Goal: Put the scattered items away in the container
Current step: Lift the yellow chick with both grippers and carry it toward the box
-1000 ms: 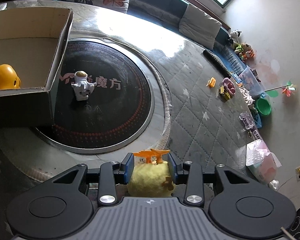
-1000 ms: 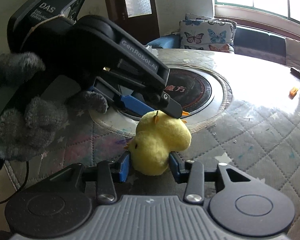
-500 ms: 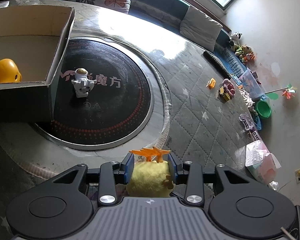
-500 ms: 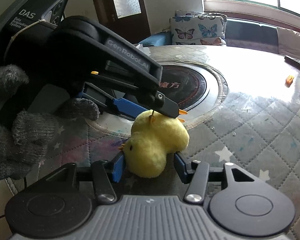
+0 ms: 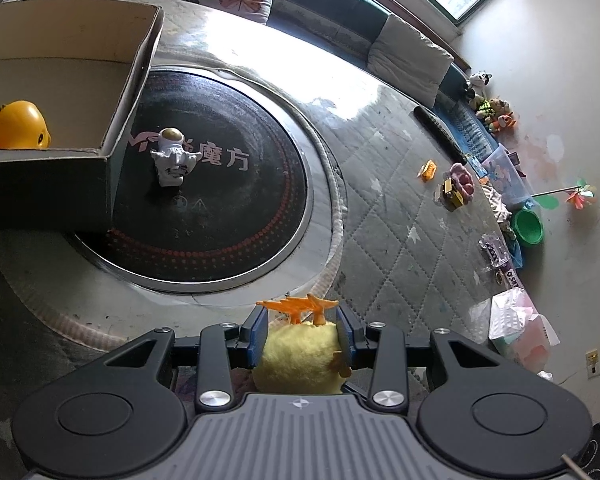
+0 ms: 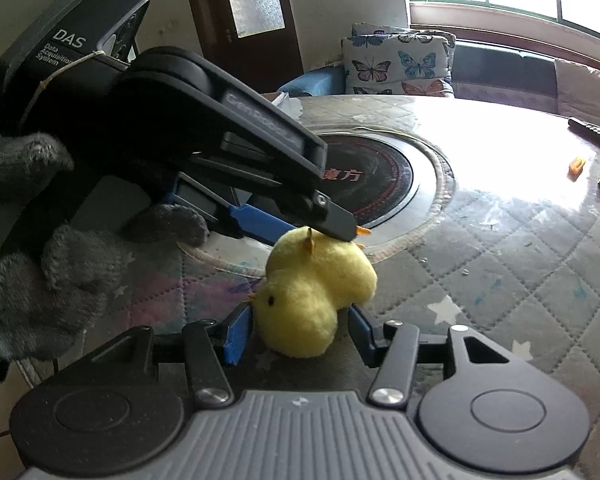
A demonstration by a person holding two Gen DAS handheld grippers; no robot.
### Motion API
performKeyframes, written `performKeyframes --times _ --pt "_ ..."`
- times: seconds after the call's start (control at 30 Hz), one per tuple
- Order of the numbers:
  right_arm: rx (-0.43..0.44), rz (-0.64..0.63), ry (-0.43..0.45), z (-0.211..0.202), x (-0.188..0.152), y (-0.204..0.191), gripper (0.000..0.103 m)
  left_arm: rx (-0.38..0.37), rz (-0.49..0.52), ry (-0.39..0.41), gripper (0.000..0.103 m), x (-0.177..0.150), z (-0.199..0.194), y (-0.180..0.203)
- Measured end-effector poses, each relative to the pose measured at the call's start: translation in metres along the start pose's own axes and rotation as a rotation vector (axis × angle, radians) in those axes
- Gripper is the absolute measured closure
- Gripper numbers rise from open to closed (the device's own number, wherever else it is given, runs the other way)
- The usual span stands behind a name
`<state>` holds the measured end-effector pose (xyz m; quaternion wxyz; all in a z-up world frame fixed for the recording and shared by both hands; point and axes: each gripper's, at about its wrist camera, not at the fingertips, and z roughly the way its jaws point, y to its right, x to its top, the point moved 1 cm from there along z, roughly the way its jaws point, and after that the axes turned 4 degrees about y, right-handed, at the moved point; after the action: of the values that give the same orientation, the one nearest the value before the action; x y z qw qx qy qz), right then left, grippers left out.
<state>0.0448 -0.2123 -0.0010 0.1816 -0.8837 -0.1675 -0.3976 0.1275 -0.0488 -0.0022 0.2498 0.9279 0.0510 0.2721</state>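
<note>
two grippers around one plush chick – the left one has it.

the left gripper (image 5: 302, 334) is clamped on the yellow plush chick (image 5: 300, 354), its blue pads pressed into both sides just under the orange feet; the right gripper (image 6: 300, 328) sits spread wide around the chick's head end, though from its own view i can't be sure whether its left pad brushes the fluff. the chick hangs low near the table's (image 5: 400, 240) near edge. the cardboard box (image 5: 112, 152) stands at the far left with a yellow duck (image 5: 20, 130) inside; a small astronaut figure (image 5: 172, 156) waits beside it. best move, probably – back the right gripper away, lift high enough to clear the box wall, release only once over the floor of the box.
</note>
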Motion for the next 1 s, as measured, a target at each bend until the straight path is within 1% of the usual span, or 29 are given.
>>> performKeyframes --times 0.1,0.13,0.23,0.53,0.8,1.0 --pt "-0.002 0.017 -0.008 0.004 0.000 0.000 0.050 0.002 -0.002 -0.001 0.061 0.000 0.001 0.000" --pt "-0.001 0.023 -0.013 0.005 0.000 0.001 0.052 0.001 -0.002 -0.001 0.061 0.000 0.001 -0.001" --pt "0.010 0.020 -0.022 0.007 -0.001 0.001 0.061 -0.012 -0.001 -0.003 0.062 -0.001 0.001 -0.002" --pt "0.020 -0.025 -0.004 -0.001 -0.001 -0.011 0.063 -0.050 -0.038 0.018 0.067 -0.003 -0.011 -0.011" --pt "0.048 -0.102 0.024 -0.003 0.013 -0.033 0.063 -0.065 -0.072 0.095 0.067 0.005 -0.041 -0.025" --pt "0.076 -0.181 0.061 0.002 0.038 -0.052 0.063 -0.063 -0.086 0.178 0.067 0.024 -0.067 -0.035"
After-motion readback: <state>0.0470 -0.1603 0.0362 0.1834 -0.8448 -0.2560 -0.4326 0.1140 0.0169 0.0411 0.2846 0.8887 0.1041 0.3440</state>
